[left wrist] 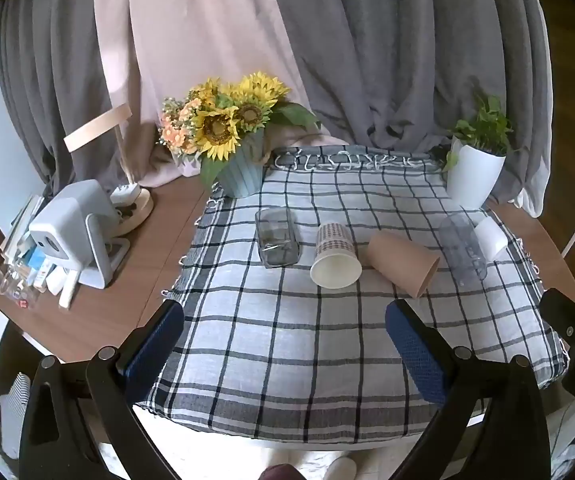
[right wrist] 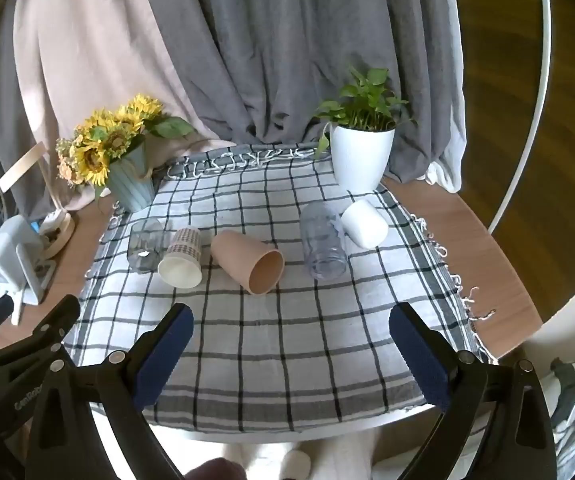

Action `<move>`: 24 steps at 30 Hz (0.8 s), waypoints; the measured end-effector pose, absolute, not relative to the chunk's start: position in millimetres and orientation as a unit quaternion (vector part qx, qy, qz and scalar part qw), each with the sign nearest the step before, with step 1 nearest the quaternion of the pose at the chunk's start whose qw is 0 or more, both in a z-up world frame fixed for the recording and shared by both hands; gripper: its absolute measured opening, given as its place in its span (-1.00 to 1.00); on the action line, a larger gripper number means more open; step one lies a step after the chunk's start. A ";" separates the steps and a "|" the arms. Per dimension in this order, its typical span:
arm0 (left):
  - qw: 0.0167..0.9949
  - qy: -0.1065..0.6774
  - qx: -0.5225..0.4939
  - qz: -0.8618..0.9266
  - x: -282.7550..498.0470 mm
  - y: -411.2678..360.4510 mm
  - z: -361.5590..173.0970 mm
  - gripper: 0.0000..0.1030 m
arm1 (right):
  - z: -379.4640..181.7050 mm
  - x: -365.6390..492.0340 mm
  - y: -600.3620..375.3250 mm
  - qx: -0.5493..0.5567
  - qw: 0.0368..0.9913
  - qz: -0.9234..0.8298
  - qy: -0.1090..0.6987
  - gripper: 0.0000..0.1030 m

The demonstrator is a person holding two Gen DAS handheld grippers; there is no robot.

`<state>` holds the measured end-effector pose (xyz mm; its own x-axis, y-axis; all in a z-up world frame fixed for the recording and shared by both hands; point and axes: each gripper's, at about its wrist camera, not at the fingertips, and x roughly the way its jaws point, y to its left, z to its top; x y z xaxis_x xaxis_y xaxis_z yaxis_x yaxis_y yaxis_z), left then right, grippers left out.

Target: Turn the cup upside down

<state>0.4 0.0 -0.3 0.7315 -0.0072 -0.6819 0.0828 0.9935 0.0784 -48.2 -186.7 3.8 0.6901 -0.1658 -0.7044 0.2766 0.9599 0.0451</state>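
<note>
Several cups lie on their sides in a row on a checked cloth (left wrist: 287, 340) (right wrist: 287, 340). From the left: a smoky clear glass (left wrist: 276, 242) (right wrist: 145, 245), a patterned paper cup (left wrist: 334, 256) (right wrist: 182, 258), a tan cup (left wrist: 403, 262) (right wrist: 249, 260), a clear plastic cup (left wrist: 462, 251) (right wrist: 323, 242) and a white cup (left wrist: 490, 237) (right wrist: 364, 224). My left gripper (left wrist: 285, 336) is open and empty, above the cloth's near part. My right gripper (right wrist: 291, 338) is open and empty too, short of the cups.
A blue pot of sunflowers (left wrist: 223, 136) (right wrist: 119, 160) stands at the back left, a white pot with a green plant (left wrist: 477, 164) (right wrist: 361, 152) at the back right. A grey device and clutter (left wrist: 71, 236) sit on the wooden table at the left. Curtains hang behind.
</note>
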 end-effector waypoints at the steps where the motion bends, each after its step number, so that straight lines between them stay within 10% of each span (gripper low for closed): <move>1: 0.928 0.367 0.052 -0.025 0.8 -0.1 -0.6 0.99 | 3.8 -47.9 -187.0 0.076 0.916 -0.121 0.375 0.92; 24: 0.927 0.369 0.058 -0.033 3.0 -1.8 -3.6 0.99 | -1.3 -45.5 -189.0 0.075 0.917 -0.119 0.374 0.92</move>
<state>3.0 -1.8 -3.6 0.7253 -0.0179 -0.6882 0.1042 0.9910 0.0841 -45.5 -189.0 -1.3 0.6917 -0.1624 -0.7037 0.2747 0.9603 0.0485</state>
